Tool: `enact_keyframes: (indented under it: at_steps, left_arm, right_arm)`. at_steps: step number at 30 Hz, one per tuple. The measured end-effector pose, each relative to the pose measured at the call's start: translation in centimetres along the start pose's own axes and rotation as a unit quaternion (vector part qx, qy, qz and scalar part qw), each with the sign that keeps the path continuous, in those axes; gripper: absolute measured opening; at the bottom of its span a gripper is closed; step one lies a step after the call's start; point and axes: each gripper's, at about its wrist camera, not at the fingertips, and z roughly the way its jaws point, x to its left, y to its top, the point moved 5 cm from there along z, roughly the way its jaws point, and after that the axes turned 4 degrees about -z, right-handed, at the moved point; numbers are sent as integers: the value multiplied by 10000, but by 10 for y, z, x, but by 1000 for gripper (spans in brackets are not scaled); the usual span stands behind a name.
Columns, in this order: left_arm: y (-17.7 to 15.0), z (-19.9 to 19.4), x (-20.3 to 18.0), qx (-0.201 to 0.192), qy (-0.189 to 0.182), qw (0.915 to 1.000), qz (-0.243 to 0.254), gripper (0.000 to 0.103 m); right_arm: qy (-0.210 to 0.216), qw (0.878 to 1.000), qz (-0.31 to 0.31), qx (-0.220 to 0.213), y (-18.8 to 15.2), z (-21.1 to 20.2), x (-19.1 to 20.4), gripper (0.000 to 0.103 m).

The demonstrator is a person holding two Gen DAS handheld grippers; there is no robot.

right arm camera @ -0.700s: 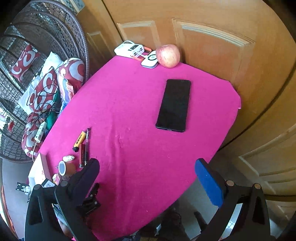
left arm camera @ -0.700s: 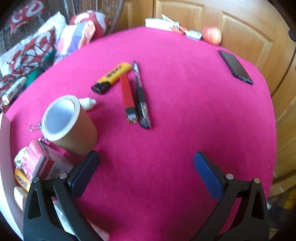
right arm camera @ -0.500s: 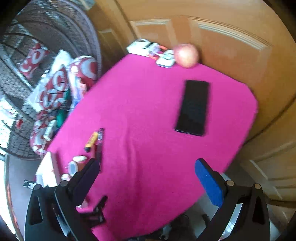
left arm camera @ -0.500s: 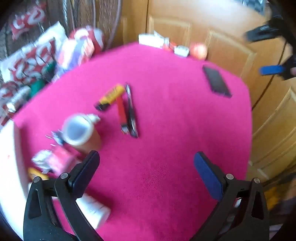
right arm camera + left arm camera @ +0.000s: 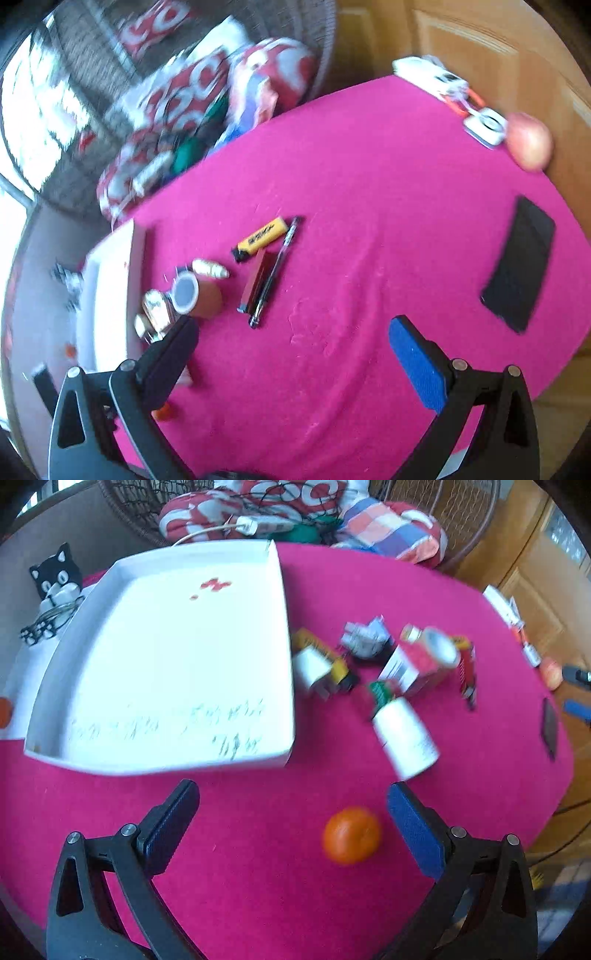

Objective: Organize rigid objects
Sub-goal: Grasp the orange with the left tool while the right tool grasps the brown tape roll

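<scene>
Tray [image 5: 284, 657] and orange [image 5: 351, 835] (blurred) have entered left gripper's [image 5: 291, 808] view.

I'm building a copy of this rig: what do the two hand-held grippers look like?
Both match: the left hand-held gripper and right hand-held gripper have black triangular cut-out frames with silver bolts. One finger carries a black pad, the other a blue pad. No cables or sleeves show.

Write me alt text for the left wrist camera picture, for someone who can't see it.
The open left gripper hovers over a pink tablecloth holding nothing, with an orange just ahead by its right finger. Beyond lies a large white tray, apparently empty, and to its right a blurred cluster of small items including a white cup on its side.
</scene>
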Motion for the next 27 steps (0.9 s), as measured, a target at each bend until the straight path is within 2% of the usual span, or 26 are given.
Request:
enact_keyframes:
  at_steps: [3,7,9,13,14,16,17,18,20,21,23,25,27]
  left_arm:
    - [-16,1,-4,168,166,9996,155,102]
    - [-19,18,-2,296,137,9993,193,101]
    - [-19,18,-4,376,139,9989,230,101]
    - [-26,18,-5,530,151,9978,378,93]
    - [-28,19,-4,571,132,9976,372,86]
    - [-29,17,-6,613,213,9971,390,81]
    - [-29,17,-6,597,213,9971,421,75]
    - [-27,15,-6,572,188,9972,436,71]
    - [-24,14,-5,562,135,9972,465,47]
    - [-22,13,-3,566,100,9971,496,40]
    - [-24,14,0,606,93,9967,535,41]
    - [-17,14,-1,647,61,9965,521,40]
    - [-16,10,8,653,70,9968,466,40]
  right_arm:
    - [114,9994,-257,213,-3,12,8,103]
    - [139,9963,-675,515,-1,31,20,103]
    - [51,9946,-900,521,1,33,25,103]
    - [119,9911,-1238,481,3,34,35,103]
    - [151,9901,-1300,502,4,35,37,103]
    - [232,9873,-1477,540,6,40,45,103]
    - [303,9849,-1612,563,6,42,51,102]
    - [363,9819,-1763,584,5,45,58,99]
    - [504,9753,-2028,712,3,53,72,86]
    - [588,9721,-2134,779,2,58,79,83]
    - [682,9687,-2212,893,1,69,90,71]
    - [738,9675,-2215,968,3,80,98,65]
    - [690,9661,-2297,960,7,88,105,65]
